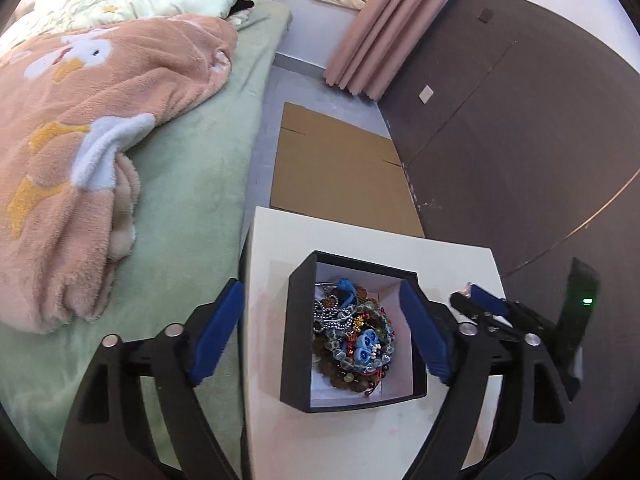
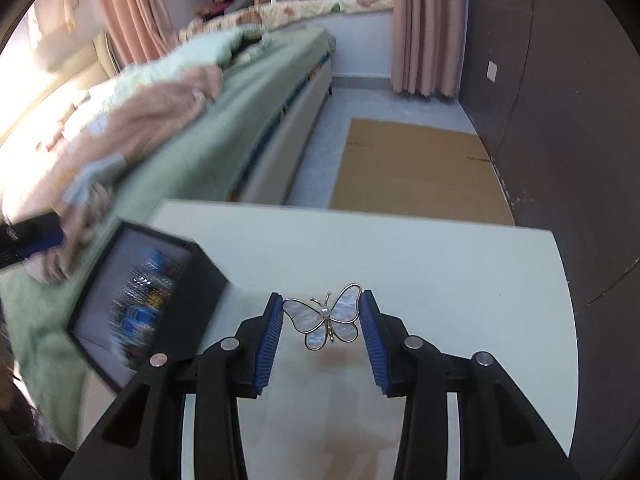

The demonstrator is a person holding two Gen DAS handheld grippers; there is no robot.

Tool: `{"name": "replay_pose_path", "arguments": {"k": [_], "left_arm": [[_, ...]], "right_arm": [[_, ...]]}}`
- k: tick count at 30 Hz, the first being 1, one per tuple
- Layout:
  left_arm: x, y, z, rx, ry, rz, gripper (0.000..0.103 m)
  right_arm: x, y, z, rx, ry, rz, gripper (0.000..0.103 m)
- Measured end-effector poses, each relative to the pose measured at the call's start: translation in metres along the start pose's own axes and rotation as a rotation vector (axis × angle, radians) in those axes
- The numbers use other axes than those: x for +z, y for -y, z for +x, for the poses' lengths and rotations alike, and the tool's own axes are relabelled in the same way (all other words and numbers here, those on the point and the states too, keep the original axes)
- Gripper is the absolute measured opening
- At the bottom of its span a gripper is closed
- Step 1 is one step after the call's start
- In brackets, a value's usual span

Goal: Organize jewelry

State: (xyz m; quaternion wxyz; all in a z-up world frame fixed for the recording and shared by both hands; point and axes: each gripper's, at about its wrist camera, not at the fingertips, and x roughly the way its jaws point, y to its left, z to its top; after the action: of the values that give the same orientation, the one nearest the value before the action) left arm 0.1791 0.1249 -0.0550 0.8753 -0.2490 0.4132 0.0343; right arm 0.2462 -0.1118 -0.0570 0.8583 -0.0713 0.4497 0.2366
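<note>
While the right gripper [image 2: 322,320] pinches a butterfly brooch [image 2: 326,317] by its two wing tips between its blue pads [image 2: 272,334], the left gripper [image 1: 320,334] hangs spread wide above a black box [image 1: 294,340] of jewelry. The brooch has pale, pearly wings in a gold outline, a small pearl on its body and two thin feelers; it is held upright over the white table [image 2: 440,272], with a soft shadow on the tabletop beneath it.

In the left wrist view the box stands on the same table [image 1: 272,248], open at the top, with a white lining. Inside lies a tangled heap of jewelry [image 1: 354,340]: clear bead bracelets, a silver ball chain, blue flower pieces, red and brown beads. The left gripper's blue pads sit outside the box on both sides, touching nothing. The right gripper [image 1: 486,306] shows at the right of that view, just beside the box, a small pale glint at its tip.

In the right wrist view the box [image 2: 200,276] is to the left of the brooch, near the table's left edge, blurred.

A bed with a green sheet [image 1: 192,184] runs along the table's left side, with a pink fleece blanket [image 1: 80,140] bunched on it. A flattened sheet of cardboard [image 1: 336,172] lies on the floor beyond the table, next to a dark wall [image 1: 520,120], and pink curtains [image 1: 368,44] hang at the far end.
</note>
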Motion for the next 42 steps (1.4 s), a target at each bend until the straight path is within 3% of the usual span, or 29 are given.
{"name": "replay_pose_path", "arguments": {"k": [2, 6, 17, 20, 21, 22, 29, 34, 39, 42], "left_arm": [[0.000, -0.004, -0.004, 0.007, 0.014, -0.009, 0.090], [0.001, -0.013, -0.011, 0.021, 0.032, -0.022, 0.094], [-0.003, -0.044, -0.043, 0.046, 0.098, -0.093, 0.098], [-0.004, -0.048, -0.053, 0.052, 0.117, -0.103, 0.098], [-0.005, -0.050, -0.056, 0.052, 0.124, -0.109, 0.098], [-0.006, -0.052, -0.058, 0.053, 0.130, -0.118, 0.098], [-0.021, -0.044, -0.068, 0.057, 0.135, -0.098, 0.098], [-0.031, -0.025, -0.079, 0.019, 0.150, -0.076, 0.098], [-0.040, -0.005, -0.098, 0.007, 0.164, -0.030, 0.098], [-0.052, 0.006, -0.107, 0.040, 0.158, 0.007, 0.098]], "right_arm": [[0.003, -0.006, -0.014, 0.042, 0.038, 0.016, 0.039], [0.006, -0.027, -0.031, 0.131, 0.081, 0.026, 0.039], [0.003, -0.082, -0.032, 0.342, 0.058, 0.061, 0.039], [-0.002, -0.095, -0.024, 0.423, 0.015, 0.088, 0.046], [-0.003, -0.099, -0.023, 0.440, 0.006, 0.088, 0.059], [-0.004, -0.100, -0.023, 0.434, 0.010, 0.086, 0.069], [-0.013, -0.071, -0.052, 0.400, 0.067, 0.175, 0.075], [-0.019, -0.055, -0.076, 0.311, 0.086, 0.185, 0.091], [-0.035, -0.033, -0.097, 0.232, 0.066, 0.214, 0.095], [-0.045, -0.019, -0.111, 0.179, 0.050, 0.226, 0.095]]}}
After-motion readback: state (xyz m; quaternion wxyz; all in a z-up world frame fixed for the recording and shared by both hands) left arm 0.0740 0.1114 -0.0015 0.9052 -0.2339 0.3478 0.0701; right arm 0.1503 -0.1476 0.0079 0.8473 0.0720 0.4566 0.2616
